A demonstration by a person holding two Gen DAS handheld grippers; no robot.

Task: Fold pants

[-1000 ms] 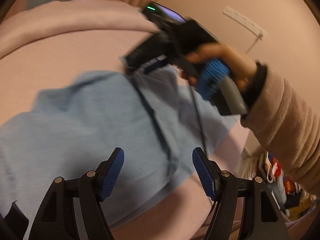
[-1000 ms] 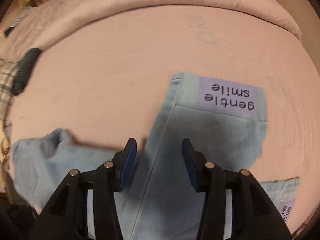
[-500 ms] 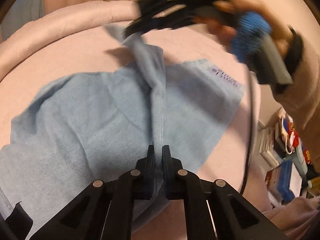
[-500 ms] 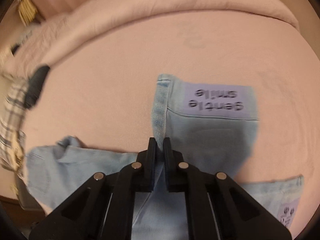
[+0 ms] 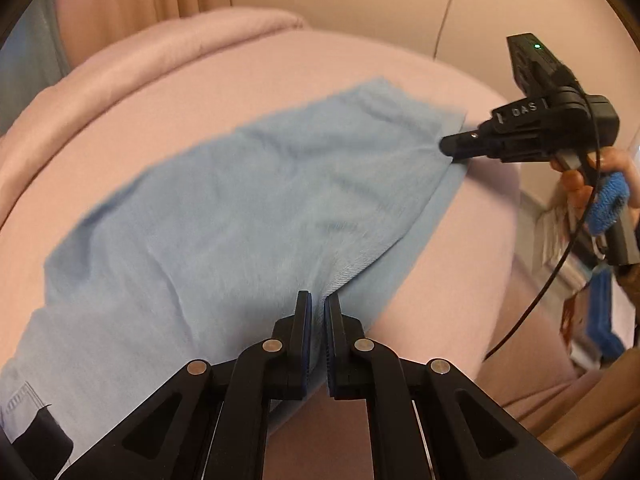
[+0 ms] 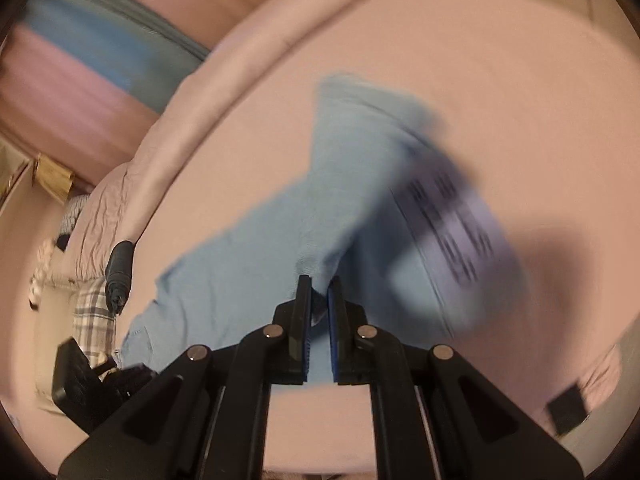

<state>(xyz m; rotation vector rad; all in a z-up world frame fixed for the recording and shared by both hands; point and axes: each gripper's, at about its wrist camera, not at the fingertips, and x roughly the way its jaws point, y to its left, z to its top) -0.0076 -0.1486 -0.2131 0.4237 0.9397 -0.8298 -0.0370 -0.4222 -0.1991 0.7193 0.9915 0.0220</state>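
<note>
Light blue pants (image 5: pixel 248 200) lie on a pink bed (image 5: pixel 280 64). My left gripper (image 5: pixel 317 304) is shut on the pants' near edge. In the left wrist view my right gripper (image 5: pixel 450 148) is shut on the pants' far right edge, with the fabric stretched between the two grippers. In the right wrist view my right gripper (image 6: pixel 319 286) pinches a fold of the pants (image 6: pixel 260 264). A lilac label with dark print (image 6: pixel 460 228) is blurred on the lifted flap.
The pink duvet is rolled up along the bed's far edge (image 5: pixel 168 48). A wall with a hanging cable (image 5: pixel 448 4) is behind. A plaid cloth (image 6: pixel 94 316) and a dark object (image 6: pixel 119 268) lie at the bed's left side. Clutter sits on the floor (image 5: pixel 592 304) to the right.
Both grippers closed on the pants one second ago. Since then they have carried the pinched edge over to the right, so the fabric now lies doubled and stretched between them.
</note>
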